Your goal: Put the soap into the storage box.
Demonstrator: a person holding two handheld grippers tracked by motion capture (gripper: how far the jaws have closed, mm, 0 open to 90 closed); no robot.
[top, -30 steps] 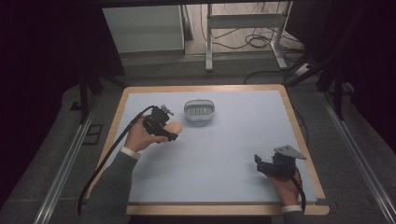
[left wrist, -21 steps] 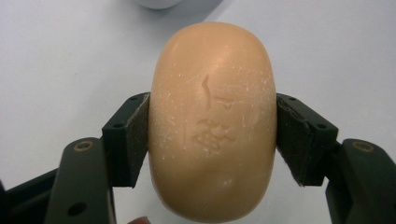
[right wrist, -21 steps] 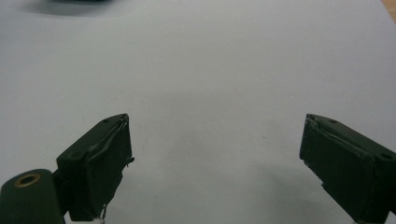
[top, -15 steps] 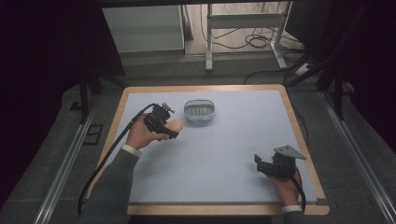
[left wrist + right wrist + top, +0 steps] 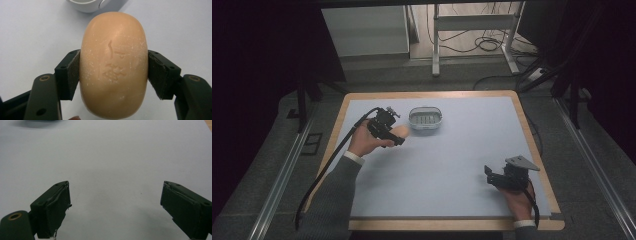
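Observation:
My left gripper is shut on an oval peach-coloured bar of soap, held just left of a white soap dish at the back of the table. In the left gripper view the soap sits squeezed between both black pads, with the dish's rim at the top edge. My right gripper rests low at the front right, open. Its jaws stand wide apart in the right gripper view with bare mat between them.
A pale blue mat covers the wooden-edged table. A black cable trails from the left gripper over the table's left side. Beyond the table stand a white cabinet and a metal frame with floor cables.
The left gripper with the soap has shifted slightly right, closer to the soap dish. The right gripper has stayed put.

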